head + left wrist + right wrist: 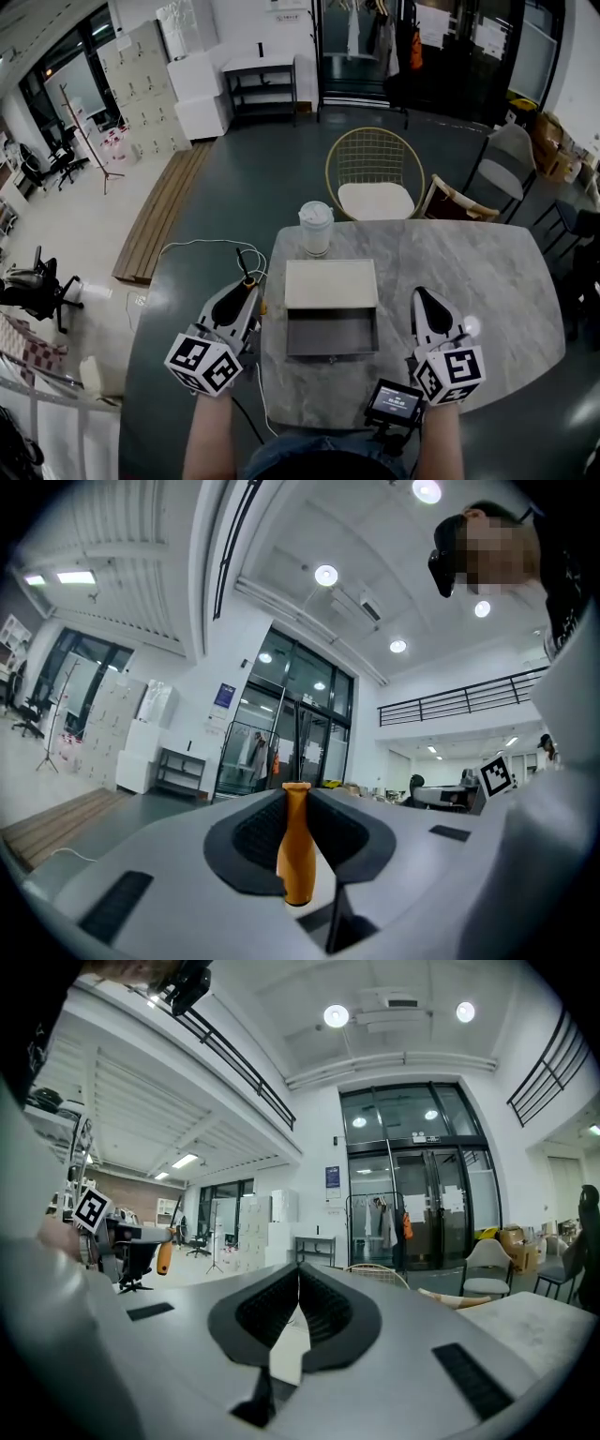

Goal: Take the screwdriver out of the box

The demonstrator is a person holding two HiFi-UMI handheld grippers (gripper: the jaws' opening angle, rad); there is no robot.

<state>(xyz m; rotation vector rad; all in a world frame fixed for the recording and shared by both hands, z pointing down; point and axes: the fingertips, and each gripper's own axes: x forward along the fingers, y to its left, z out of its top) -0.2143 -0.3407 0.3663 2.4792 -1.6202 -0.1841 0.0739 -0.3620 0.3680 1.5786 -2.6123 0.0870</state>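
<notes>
Now: left gripper [246, 289], out past the table's [487, 281] left edge, clamped on the orange handle of the screwdriver [296, 846]. The tool is clear of the box [331, 349], so removal looks done. Box open mid-table, tray apparently bare. Right gripper [422, 300]: jaws together, empty, likely just standing by. Small screen [394, 401]: writing too small to read.

**Screwdriver** [296, 846]: orange handle clamped lengthwise between the jaws of the left gripper [242, 292], dark shaft projecting past their tips; held at 9 o'clock of the box.

**Box** [331, 336]: shallow, grey, open, with its pale lid laid back toward 12 o'clock.
</notes>
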